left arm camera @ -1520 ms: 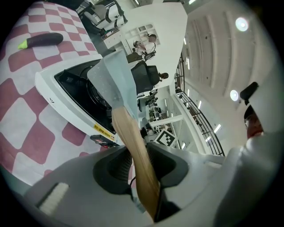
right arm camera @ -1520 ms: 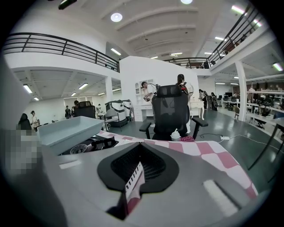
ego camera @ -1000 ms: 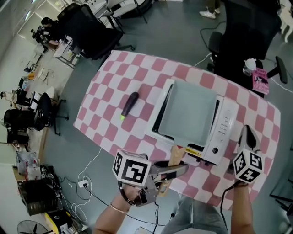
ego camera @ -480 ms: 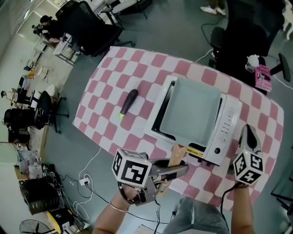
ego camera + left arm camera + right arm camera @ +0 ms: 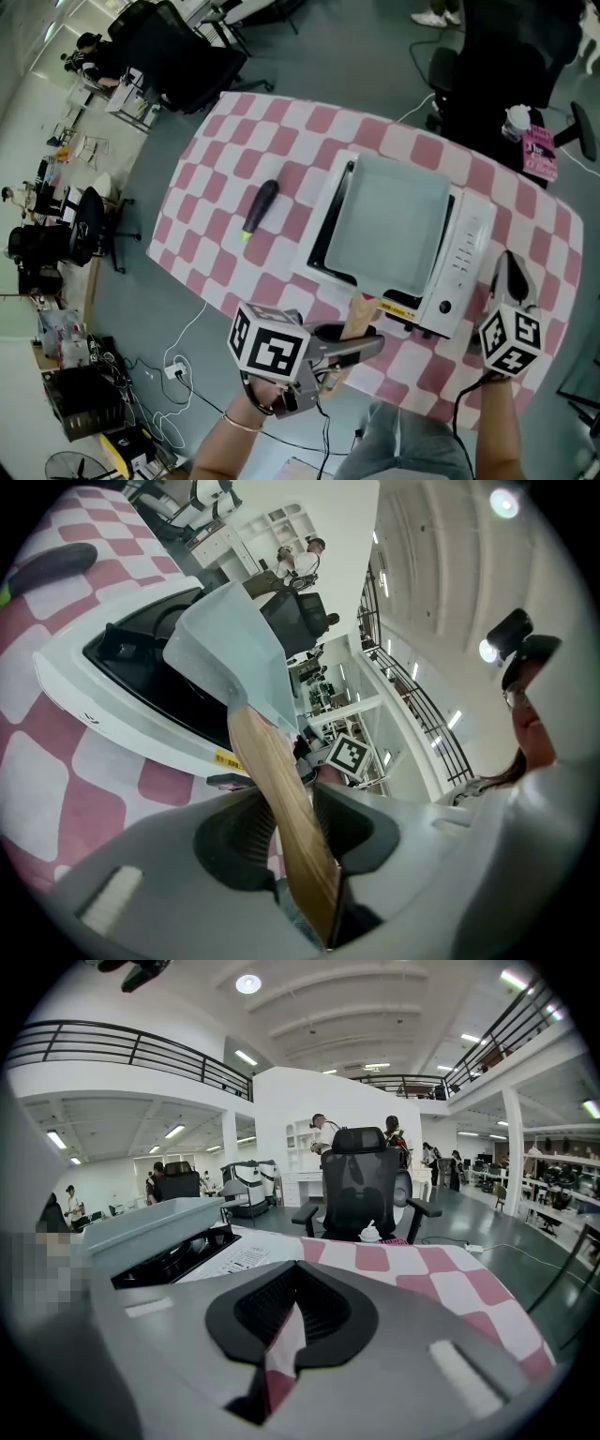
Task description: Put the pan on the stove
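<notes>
Because pan (image 5: 386,222) covers it, stove (image 5: 464,248) is mostly hidden.

1. From the head view, the pan (image 5: 389,225) hides most of the stove (image 5: 464,258) top. I cannot tell whether its base touches the stove.
2. In front of the stove, the near end of the wooden handle (image 5: 359,317) disappears into the jaws of my left gripper (image 5: 364,343) and under its marker cube.
3. The print on the stove's control strip is too small to read.
4. Beyond the stove, in my left gripper view, the dark tool (image 5: 52,562) is cut off at the picture's rim.
</notes>
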`<state>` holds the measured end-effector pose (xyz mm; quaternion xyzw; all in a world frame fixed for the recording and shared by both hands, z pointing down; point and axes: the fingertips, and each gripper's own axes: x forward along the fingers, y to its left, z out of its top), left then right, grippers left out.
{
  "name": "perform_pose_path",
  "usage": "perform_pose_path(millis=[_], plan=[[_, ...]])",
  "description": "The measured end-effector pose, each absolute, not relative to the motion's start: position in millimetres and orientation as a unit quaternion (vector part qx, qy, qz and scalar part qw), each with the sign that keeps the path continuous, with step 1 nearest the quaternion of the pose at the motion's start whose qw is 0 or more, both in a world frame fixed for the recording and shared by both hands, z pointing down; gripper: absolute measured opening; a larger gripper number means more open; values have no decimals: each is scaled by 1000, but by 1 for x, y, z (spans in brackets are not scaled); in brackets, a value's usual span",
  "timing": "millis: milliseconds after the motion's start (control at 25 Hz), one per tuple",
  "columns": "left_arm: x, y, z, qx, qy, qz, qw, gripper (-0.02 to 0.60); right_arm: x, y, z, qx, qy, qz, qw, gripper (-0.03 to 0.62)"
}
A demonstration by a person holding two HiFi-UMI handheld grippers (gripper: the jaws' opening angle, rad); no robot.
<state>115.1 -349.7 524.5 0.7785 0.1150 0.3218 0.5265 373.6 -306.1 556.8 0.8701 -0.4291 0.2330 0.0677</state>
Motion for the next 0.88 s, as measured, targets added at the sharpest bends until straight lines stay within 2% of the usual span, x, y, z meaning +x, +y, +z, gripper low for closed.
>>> perform_pose_path(millis=[200,520,880], plan=[[113,-352,529,778,108,328,524,118,373,-308,558,869,-431,234,67,9],[114,-361,530,758,101,297,572,113,373,-307,559,867,-433,237,64,9],[114,-363,525,751,111,279,589,187,372,-301,556,866,-435,238,63,9]])
